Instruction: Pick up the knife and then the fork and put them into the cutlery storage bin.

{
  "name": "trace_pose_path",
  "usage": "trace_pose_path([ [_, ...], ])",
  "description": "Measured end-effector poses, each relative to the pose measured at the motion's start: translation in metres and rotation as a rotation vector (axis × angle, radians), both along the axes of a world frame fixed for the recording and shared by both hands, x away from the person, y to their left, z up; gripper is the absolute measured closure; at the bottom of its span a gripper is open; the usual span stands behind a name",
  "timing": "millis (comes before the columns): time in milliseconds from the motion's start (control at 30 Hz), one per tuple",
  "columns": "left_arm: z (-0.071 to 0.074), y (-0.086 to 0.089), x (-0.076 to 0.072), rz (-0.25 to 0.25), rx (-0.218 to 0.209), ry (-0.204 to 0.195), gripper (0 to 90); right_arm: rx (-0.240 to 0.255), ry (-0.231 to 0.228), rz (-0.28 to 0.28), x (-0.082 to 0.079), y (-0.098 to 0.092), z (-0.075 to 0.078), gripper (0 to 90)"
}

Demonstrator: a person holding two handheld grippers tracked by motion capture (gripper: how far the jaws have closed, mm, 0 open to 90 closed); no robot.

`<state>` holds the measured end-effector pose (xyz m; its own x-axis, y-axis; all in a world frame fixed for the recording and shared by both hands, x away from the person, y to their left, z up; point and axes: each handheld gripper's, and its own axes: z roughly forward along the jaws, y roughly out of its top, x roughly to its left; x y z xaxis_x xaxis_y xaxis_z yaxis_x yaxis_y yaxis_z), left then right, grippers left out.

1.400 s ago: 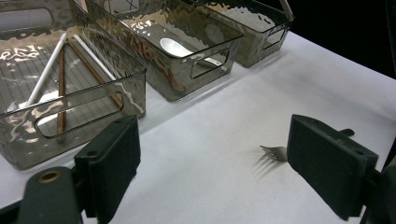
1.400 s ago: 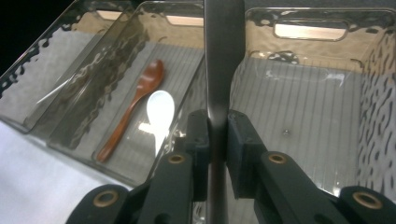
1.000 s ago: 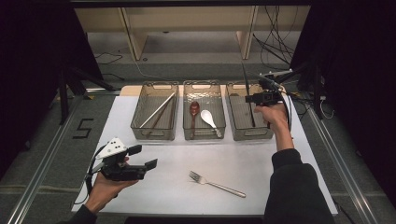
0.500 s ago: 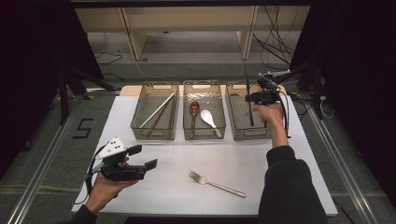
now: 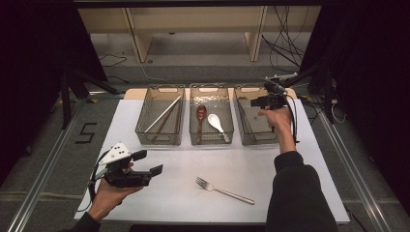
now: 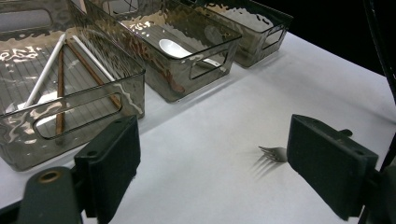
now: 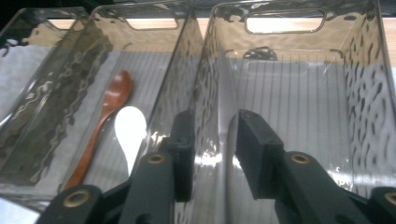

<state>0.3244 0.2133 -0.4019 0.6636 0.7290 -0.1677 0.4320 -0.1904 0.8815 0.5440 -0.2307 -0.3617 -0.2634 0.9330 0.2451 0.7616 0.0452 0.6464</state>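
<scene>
the right gripper [image 7: 210,154] hangs over the right bin [image 5: 241,126], its fingers [image 7: 254,149] having just been opening, parted a little with nothing visible between them. the left gripper [image 6: 212,168] hovers above the counter [image 5: 183,164], fingers spread wide and released, near the fork [image 5: 223,190].

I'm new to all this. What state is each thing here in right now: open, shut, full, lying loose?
Left gripper: fingers open, nothing between them.
Right gripper: over the right bin, fingers have just been opening, a grey metal strip between them, seemingly released.
Fork: lying loose on the table.
Left bin: holds chopsticks.
Middle bin: holds a brown spoon and a white spoon.
</scene>
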Motion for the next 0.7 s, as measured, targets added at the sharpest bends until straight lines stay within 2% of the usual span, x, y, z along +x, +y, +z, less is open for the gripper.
trace_pose_path([
  [100,0.0,0.0,0.0,0.001,0.001,0.001,17.0,-0.016,0.01,0.034,-0.004,0.001,-0.001,57.0],
  [300,0.0,0.0,0.0,0.001,0.004,0.001,16.9,-0.03,-0.027,0.143,-0.023,0.013,0.008,44.3],
  [567,0.0,0.0,0.0,0.002,0.002,-0.003,16.9,-0.05,-0.065,0.289,-0.063,0.025,0.014,36.3],
  [700,0.0,0.0,0.0,-0.001,0.005,-0.005,16.9,-0.053,-0.084,0.339,-0.084,0.028,0.011,34.3],
])
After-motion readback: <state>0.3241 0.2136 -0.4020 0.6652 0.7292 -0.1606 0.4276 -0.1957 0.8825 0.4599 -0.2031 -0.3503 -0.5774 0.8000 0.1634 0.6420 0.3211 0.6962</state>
